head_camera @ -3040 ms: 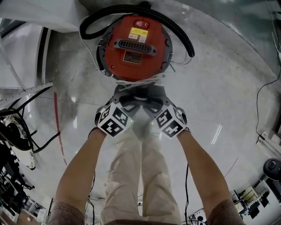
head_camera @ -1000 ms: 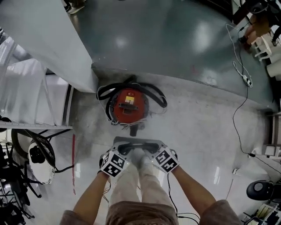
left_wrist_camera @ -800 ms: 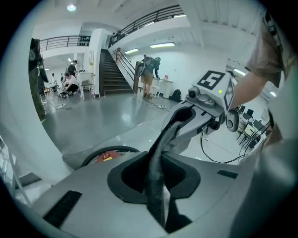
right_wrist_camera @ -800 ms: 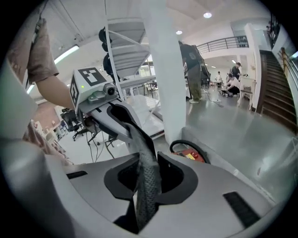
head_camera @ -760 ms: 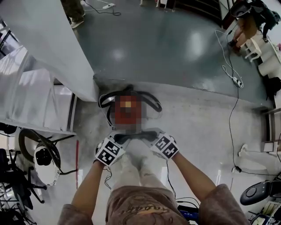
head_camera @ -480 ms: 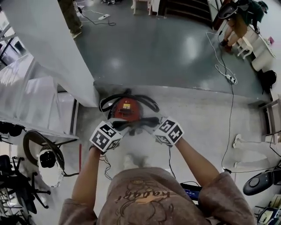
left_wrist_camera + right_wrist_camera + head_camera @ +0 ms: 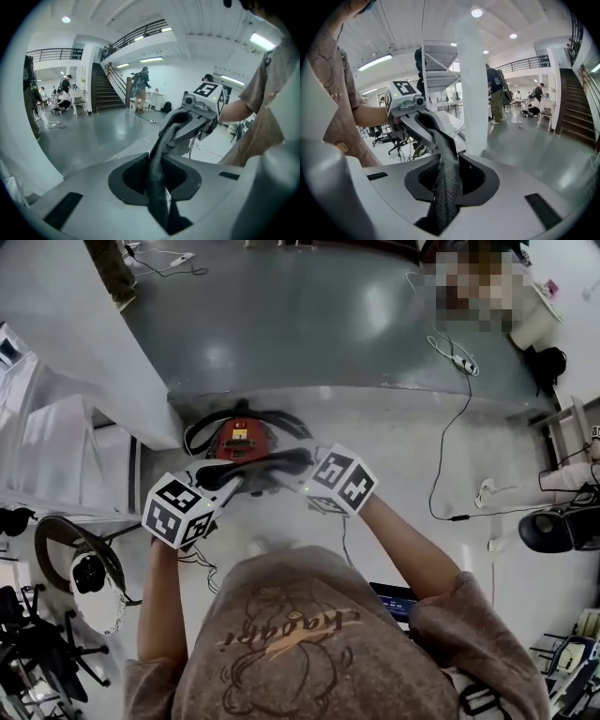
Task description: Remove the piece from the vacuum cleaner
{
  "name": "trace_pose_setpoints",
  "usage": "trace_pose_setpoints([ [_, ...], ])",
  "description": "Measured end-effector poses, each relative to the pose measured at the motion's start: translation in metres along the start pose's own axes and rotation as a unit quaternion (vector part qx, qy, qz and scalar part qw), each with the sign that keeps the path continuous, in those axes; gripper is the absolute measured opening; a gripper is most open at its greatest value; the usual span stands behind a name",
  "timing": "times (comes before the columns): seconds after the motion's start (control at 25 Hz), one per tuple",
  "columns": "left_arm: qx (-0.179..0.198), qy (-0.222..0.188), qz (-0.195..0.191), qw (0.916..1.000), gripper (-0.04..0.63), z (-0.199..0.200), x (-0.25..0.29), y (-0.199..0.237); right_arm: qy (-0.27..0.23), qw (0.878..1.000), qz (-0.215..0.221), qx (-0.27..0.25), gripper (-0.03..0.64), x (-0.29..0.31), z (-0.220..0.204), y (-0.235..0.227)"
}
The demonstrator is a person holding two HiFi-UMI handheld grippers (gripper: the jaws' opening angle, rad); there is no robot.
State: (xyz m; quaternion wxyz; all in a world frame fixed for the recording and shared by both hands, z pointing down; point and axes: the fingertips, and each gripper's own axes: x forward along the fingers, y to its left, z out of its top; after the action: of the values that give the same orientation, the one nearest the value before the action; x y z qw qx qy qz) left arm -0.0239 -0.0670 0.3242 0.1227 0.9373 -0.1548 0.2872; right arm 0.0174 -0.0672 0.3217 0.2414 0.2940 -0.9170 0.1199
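A red vacuum cleaner [image 7: 235, 438] with a black hose [image 7: 281, 418] stands on the pale floor below my hands. Lifted clear above it is a dark, mesh-textured strip [image 7: 265, 464], stretched between both grippers. My left gripper [image 7: 223, 484] is shut on its left end, my right gripper [image 7: 302, 468] on its right end. In the left gripper view the strip [image 7: 158, 187] runs from the left gripper [image 7: 157, 180] up to the right gripper [image 7: 194, 115]. In the right gripper view the strip [image 7: 446, 180] leaves the right gripper [image 7: 447, 185] toward the left gripper [image 7: 412, 112].
A white pillar [image 7: 70, 324] and metal shelving [image 7: 56, 456] stand left of the vacuum. Black chairs [image 7: 33, 652] crowd the lower left. Cables and a power strip [image 7: 459, 362] lie on the floor at right, by a black round unit [image 7: 553, 526]. People stand near a staircase [image 7: 105, 91].
Both grippers have risen away from the vacuum cleaner with the dark strip between them and have spread apart. The camera has lifted, so the vacuum looks smaller and farther off.
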Motion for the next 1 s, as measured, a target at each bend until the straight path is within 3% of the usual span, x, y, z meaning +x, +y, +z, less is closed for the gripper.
trace_pose_setpoints([
  [0.2,0.015,-0.013,0.004,0.9998,0.055,0.011,0.001,-0.021,-0.009,1.000,-0.010,0.022,0.058,-0.023,-0.003,0.006],
  [0.48,-0.005,-0.045,0.007,0.9990,0.061,0.002,0.000,-0.037,-0.020,0.999,-0.027,0.037,0.064,-0.033,-0.013,0.022],
  [1.0,-0.025,-0.041,0.002,0.9988,0.064,-0.017,0.010,-0.049,-0.014,0.998,-0.030,0.054,0.063,-0.032,-0.037,0.034],
])
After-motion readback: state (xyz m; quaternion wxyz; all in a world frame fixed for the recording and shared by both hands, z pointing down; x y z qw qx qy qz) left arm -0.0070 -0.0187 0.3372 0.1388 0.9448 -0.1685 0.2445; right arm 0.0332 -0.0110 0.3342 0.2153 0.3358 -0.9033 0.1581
